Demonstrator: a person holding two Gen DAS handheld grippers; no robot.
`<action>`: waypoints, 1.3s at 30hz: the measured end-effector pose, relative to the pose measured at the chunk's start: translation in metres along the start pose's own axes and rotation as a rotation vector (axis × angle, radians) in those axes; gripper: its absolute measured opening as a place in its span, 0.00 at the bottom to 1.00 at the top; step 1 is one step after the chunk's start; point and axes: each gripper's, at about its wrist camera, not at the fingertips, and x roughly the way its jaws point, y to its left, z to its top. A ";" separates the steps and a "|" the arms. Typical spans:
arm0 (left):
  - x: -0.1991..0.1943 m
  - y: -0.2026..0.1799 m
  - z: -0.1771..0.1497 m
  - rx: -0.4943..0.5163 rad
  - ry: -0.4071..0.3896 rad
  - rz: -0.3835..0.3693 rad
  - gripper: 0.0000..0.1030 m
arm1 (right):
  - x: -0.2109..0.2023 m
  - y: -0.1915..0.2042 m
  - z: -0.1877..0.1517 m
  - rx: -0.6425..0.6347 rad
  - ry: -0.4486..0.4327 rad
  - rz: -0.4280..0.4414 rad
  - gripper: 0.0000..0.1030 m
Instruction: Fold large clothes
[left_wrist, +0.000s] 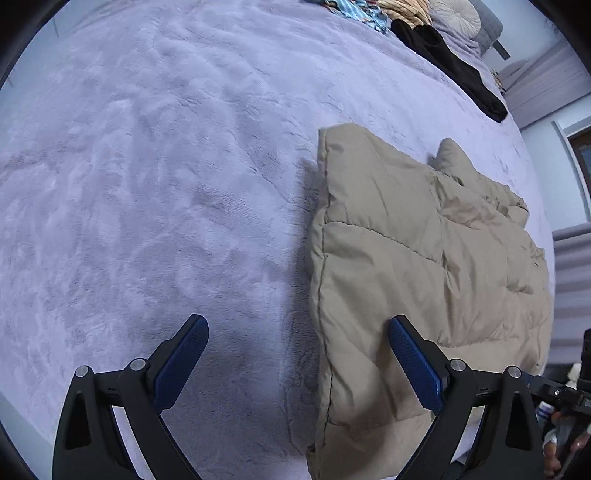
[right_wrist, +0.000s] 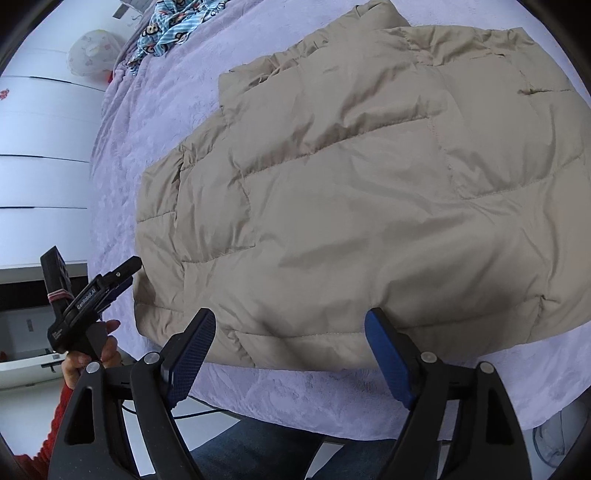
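A beige quilted puffer jacket (left_wrist: 424, 258) lies folded flat on the lilac bed cover (left_wrist: 166, 184). It fills most of the right wrist view (right_wrist: 351, 192). My left gripper (left_wrist: 297, 326) is open and empty, its right finger over the jacket's near left edge. My right gripper (right_wrist: 290, 325) is open and empty, hovering at the jacket's near hem. The left gripper also shows at the left of the right wrist view (right_wrist: 129, 267), beside the jacket's corner.
A black garment (left_wrist: 450, 66) and patterned clothes (left_wrist: 369, 11) lie at the bed's far end, with a round cushion (left_wrist: 456, 16). A blue patterned cloth (right_wrist: 177, 26) and a white wardrobe (right_wrist: 40, 147) show in the right wrist view. The bed's near edge (right_wrist: 332, 417) is below my right gripper.
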 end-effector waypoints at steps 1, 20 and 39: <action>0.007 0.002 0.003 0.002 0.034 -0.065 0.96 | 0.001 -0.001 0.000 0.006 0.008 -0.001 0.83; 0.099 -0.060 0.033 0.152 0.291 -0.376 0.85 | 0.000 -0.004 -0.002 0.025 0.026 -0.012 0.83; -0.030 -0.174 0.024 0.181 0.149 -0.473 0.26 | -0.032 -0.060 0.043 0.071 -0.210 0.015 0.13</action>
